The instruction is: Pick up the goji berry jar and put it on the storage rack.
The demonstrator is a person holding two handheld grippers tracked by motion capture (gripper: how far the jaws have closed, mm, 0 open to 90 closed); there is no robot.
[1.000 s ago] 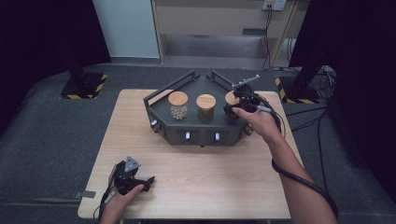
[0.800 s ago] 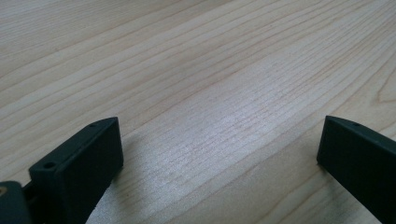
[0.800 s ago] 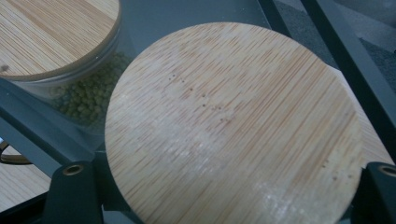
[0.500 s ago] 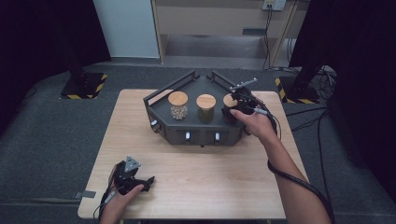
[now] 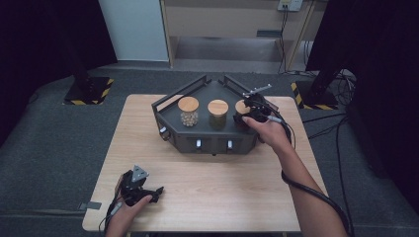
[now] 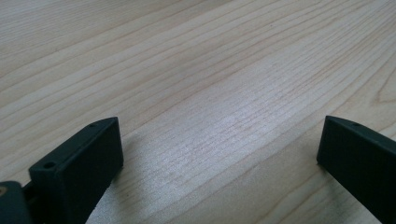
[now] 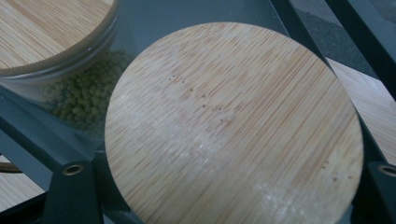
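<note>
Pale wood grain runs across the surface (image 5: 212, 187), which stands on grey carpet in a dim room with dark curtains at both sides. Nearest, at the front left corner, the left tool (image 5: 148, 191) lies on the wood in the person's left hand (image 5: 129, 210); in the left gripper view its black jaws stand wide apart over bare grain with nothing between them.

Farther back, a dark grey rack (image 5: 212, 140) with raised rails sits mid-surface and carries three jars with round wooden lids. The left jar (image 5: 188, 111) holds pale beads and the middle jar (image 5: 218, 113) holds green ones.

The right jar (image 5: 241, 109) stands at the rack's right end, and the right tool (image 5: 249, 114) is clamped on it, the right hand (image 5: 269, 132) behind it. In the right gripper view its lid (image 7: 233, 126) spans almost the whole space between the two jaws, which reach its rim on each side, so the hold looks firm.

Risks, as I judge them: the rack's rail runs close beside this jar, so a lift that drifts sideways could catch on it. If the grip bears only on the lid, the lid could pull free and leave the glass behind. Swinging left could knock the middle jar, which stands just beside it.
</note>
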